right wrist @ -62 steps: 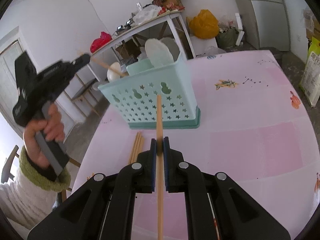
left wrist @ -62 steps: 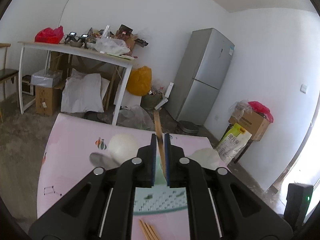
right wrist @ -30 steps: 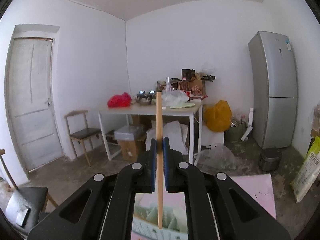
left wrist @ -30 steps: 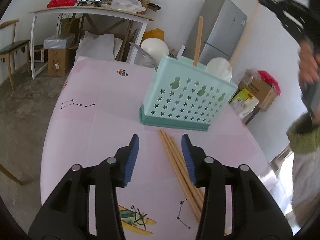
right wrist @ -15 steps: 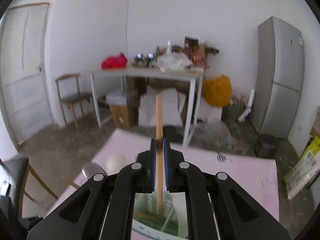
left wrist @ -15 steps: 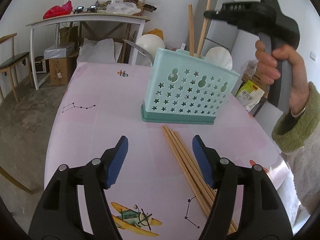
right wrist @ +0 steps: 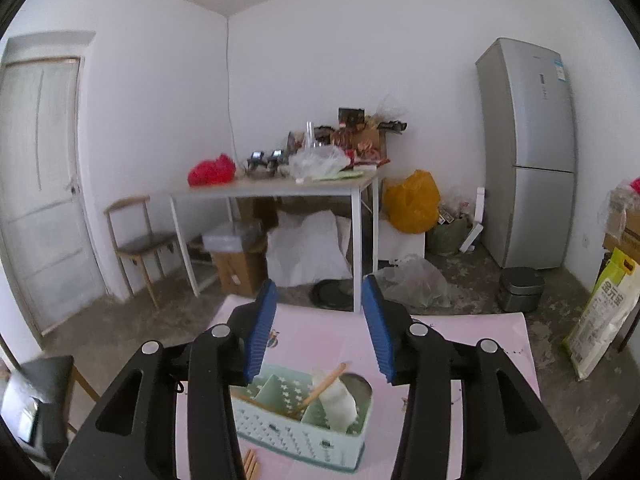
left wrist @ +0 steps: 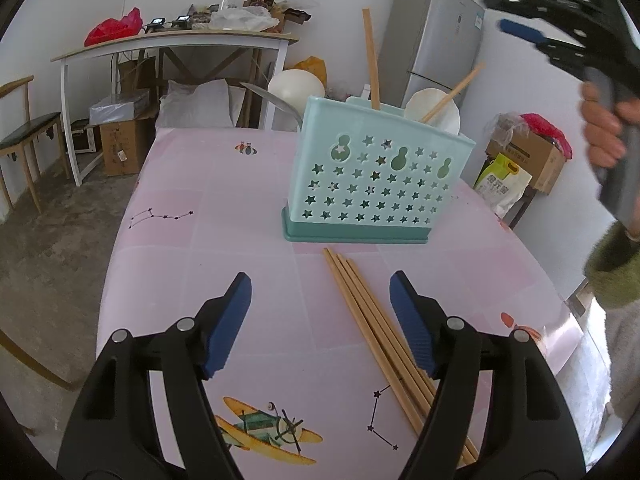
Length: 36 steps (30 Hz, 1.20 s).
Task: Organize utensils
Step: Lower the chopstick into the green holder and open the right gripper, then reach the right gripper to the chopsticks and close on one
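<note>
Above the basket (right wrist: 304, 432), right hand-held gripper (right wrist: 320, 328), jaws apart.

Four chopsticks (left wrist: 376, 316) loose on table (left wrist: 240, 216); two more chopsticks (left wrist: 371, 60) upright in one basket (left wrist: 376, 184); two white spoons (left wrist: 432, 114); two grippers (left wrist: 320, 320).

My grippers are matt black plastic with ribbed blue pads (left wrist: 412, 332). The chopsticks (left wrist: 376, 320) look like pale bare wood. The basket (left wrist: 376, 180) is smooth mint plastic, punched with stars. The pink tablecloth (left wrist: 200, 216) looks smooth, faintly glossy.
</note>
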Tool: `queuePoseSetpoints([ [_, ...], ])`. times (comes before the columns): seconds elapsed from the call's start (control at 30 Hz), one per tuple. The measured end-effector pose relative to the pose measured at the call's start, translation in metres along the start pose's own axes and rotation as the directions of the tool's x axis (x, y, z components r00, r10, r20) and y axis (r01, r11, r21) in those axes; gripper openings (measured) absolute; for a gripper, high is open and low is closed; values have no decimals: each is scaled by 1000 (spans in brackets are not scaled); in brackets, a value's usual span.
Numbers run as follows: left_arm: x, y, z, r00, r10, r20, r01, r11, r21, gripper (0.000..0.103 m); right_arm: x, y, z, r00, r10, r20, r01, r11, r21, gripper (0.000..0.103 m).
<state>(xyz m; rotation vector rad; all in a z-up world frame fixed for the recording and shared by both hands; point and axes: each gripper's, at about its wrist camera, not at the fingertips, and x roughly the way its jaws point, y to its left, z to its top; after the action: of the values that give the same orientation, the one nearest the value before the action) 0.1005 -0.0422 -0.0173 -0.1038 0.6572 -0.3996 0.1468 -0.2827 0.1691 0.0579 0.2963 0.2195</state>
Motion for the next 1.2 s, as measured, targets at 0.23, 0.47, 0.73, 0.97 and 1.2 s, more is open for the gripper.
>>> queuePoseSetpoints([
  [0.23, 1, -1, -2, 1000, 5, -27, -5, 1000, 7, 70, -45, -4, -32, 997, 58, -58, -55, 997, 51, 50],
  [0.47, 3, -8, -9, 998, 4, -55, -3, 1000, 28, 70, -36, -3, -118, 953, 117, -281, -66, 980, 186, 50],
  [0.73, 10, -22, -22, 995, -1, -104, 8, 998, 64, 70, -7, 12, -223, 824, 168, -541, -1, 955, 297, 36],
  [0.97, 28, -40, -33, 986, 68, -152, -44, 987, 153, 70, -3, 16, -235, 804, 193, -563, 2, 945, 327, 34],
  [1.2, 37, -32, -40, 972, 103, -213, -75, 988, 137, 70, -3, 18, -229, 810, 203, -550, -19, 947, 322, 34],
])
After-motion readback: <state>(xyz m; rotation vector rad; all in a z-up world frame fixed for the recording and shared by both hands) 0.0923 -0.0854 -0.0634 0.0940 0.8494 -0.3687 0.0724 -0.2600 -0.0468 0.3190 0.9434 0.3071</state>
